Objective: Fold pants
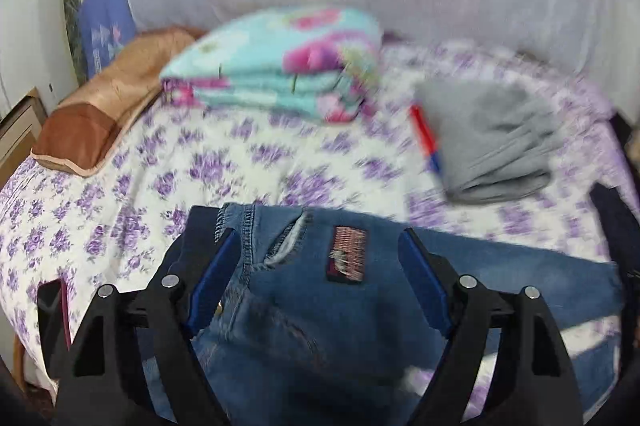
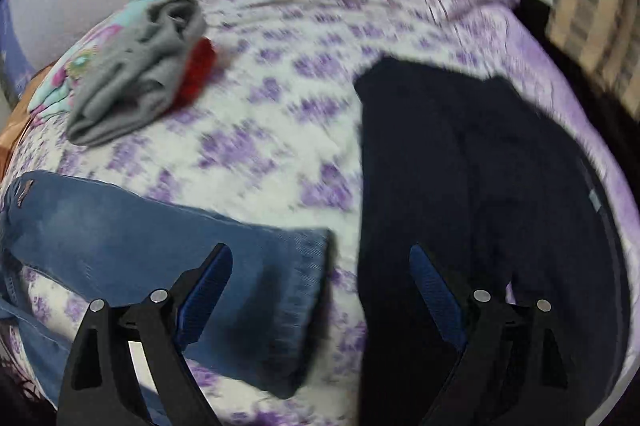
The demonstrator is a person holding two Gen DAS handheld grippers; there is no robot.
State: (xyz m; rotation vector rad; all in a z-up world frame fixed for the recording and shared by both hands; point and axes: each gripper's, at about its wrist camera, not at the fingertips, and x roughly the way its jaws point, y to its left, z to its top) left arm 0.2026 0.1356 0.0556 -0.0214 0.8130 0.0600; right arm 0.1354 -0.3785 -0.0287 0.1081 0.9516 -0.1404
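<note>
Blue jeans (image 1: 360, 306) lie spread on a bed with a purple-flowered sheet (image 1: 120, 218). Their waist end, with a stitched patch (image 1: 346, 253), is under my left gripper (image 1: 318, 232). That gripper is open, its blue pads wide apart over the denim and gripping nothing. In the right wrist view a jeans leg (image 2: 140, 238) runs from the left to its hem (image 2: 308, 290). My right gripper (image 2: 319, 248) is open above the hem, its left finger (image 2: 204, 290) over the denim and its right finger (image 2: 436, 290) over a dark garment.
Dark navy pants (image 2: 480, 194) lie on the right of the bed. A folded grey garment (image 1: 492, 142) with a red-blue stripe, a folded flowered blanket (image 1: 276, 66) and a brown pillow (image 1: 108, 106) sit farther back. The bed's right edge drops off (image 2: 624, 186).
</note>
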